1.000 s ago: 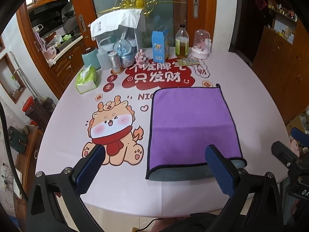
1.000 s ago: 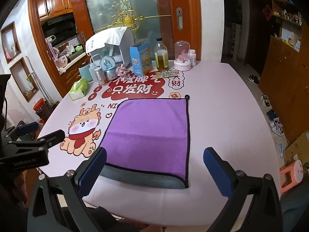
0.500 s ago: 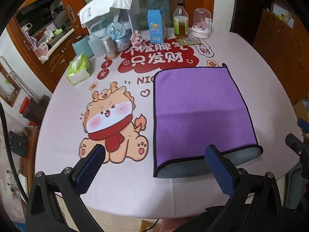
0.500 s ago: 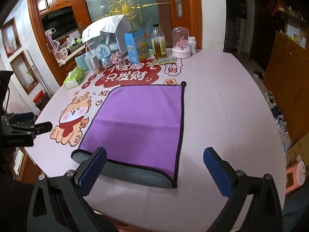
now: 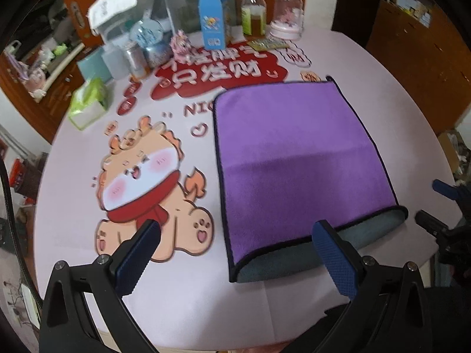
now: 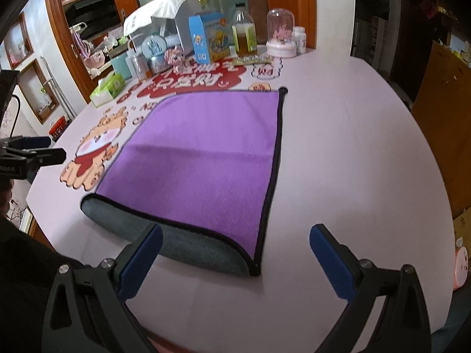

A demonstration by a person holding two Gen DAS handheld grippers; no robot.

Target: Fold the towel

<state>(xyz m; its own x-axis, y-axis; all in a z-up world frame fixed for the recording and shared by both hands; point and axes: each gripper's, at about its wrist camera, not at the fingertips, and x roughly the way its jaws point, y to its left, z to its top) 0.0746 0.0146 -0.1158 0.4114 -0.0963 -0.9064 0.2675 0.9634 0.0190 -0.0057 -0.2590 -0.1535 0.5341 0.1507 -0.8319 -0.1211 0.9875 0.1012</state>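
A purple towel (image 5: 297, 158) with black trim lies flat on the pink table; its near edge curls up and shows the grey underside (image 5: 297, 257). My left gripper (image 5: 235, 260) is open and empty, above the table's near edge by the towel's near left corner. In the right wrist view the towel (image 6: 203, 153) lies ahead, its grey curled edge (image 6: 188, 245) close to my open, empty right gripper (image 6: 235, 260), which hovers over the towel's near right corner. Each gripper shows at the edge of the other's view.
The table (image 6: 353, 147) has a cartoon dragon print (image 5: 147, 188) left of the towel. Along the far edge stand a tissue pack (image 5: 88, 103), a blue box (image 5: 212, 22), a bottle (image 5: 253, 13), a glass dome (image 5: 287, 11) and several jars. Wooden cabinets stand to the right.
Both grippers have moved closer and lower toward the towel's near edge; the towel looks larger in both views. The towel has not moved. Both stay open.
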